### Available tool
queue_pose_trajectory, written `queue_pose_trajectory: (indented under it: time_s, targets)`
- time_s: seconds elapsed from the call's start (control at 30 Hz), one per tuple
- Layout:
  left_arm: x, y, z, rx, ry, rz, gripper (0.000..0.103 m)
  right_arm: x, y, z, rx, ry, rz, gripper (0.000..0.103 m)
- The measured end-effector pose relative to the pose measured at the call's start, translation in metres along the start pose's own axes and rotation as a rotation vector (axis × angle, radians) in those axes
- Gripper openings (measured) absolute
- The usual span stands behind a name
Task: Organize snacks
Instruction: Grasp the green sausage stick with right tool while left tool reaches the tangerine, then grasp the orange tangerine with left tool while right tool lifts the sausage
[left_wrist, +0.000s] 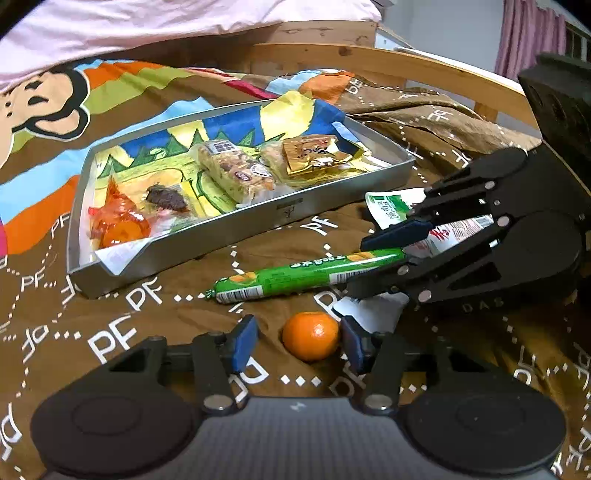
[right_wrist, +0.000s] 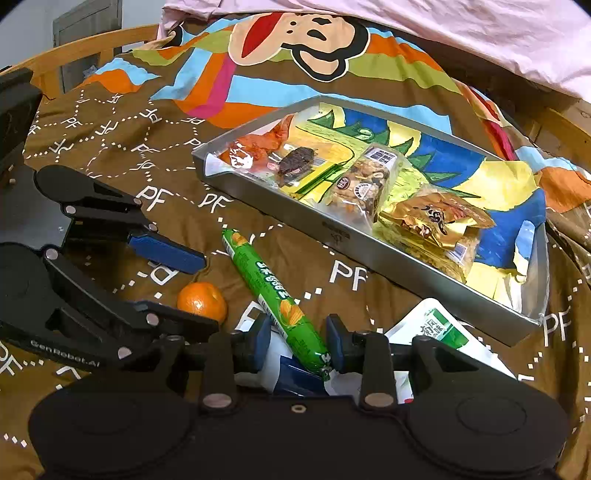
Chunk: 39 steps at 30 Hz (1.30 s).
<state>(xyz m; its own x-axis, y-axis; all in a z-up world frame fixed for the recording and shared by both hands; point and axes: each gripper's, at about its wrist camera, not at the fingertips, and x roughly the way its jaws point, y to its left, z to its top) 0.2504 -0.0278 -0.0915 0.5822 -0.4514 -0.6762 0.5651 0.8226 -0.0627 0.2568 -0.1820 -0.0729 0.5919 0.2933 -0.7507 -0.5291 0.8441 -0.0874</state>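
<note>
A metal tray (left_wrist: 236, 236) (right_wrist: 369, 254) on the brown bedspread holds an orange-wrapped candy (left_wrist: 118, 221), a dark snack (left_wrist: 166, 197), a granola bar (left_wrist: 236, 170) (right_wrist: 364, 184) and a gold packet (left_wrist: 314, 155) (right_wrist: 443, 218). A mandarin (left_wrist: 312, 334) (right_wrist: 202, 301) lies between the open fingers of my left gripper (left_wrist: 299, 341) (right_wrist: 192, 288), near the right pad. A green sausage stick (left_wrist: 306, 273) (right_wrist: 273, 299) lies in front of the tray. My right gripper (right_wrist: 295, 341) (left_wrist: 384, 262) is open around its near end. A white-green packet (right_wrist: 439, 328) (left_wrist: 391, 208) lies under it.
The bedspread (left_wrist: 147, 295) is rumpled, with a monkey print (right_wrist: 306, 33) behind the tray. A pink sheet (right_wrist: 443, 33) and a wooden bed rail (left_wrist: 406, 66) run along the far side. A white wrapper (left_wrist: 369, 310) lies beside the mandarin.
</note>
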Motion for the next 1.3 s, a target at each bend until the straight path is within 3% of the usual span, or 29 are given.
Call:
queue_pose_trajectory:
  time_s: [0.17, 0.33, 0.67, 1.07, 1.3]
  targets:
    - [0.003, -0.005, -0.001, 0.016, 0.028, 0.014, 0.051, 0.003, -0.001, -0.002, 0.032, 0.008, 0.007, 0.035]
    - [0.004, -0.024, -0.001, 0.103, 0.069, 0.071, 0.037, 0.002, 0.001, -0.002, 0.059, 0.01, 0.002, 0.035]
    - [-0.024, -0.01, -0.008, -0.191, 0.12, 0.09, 0.036, -0.01, 0.007, -0.007, 0.17, 0.058, -0.015, 0.031]
    - [-0.052, -0.01, -0.021, -0.343, 0.203, 0.185, 0.036, -0.033, 0.042, -0.023, 0.245, 0.136, 0.005, 0.021]
    - [-0.045, -0.009, -0.025, -0.345, 0.214, 0.2, 0.036, -0.028, 0.044, -0.028, 0.275, 0.091, 0.004, 0.023]
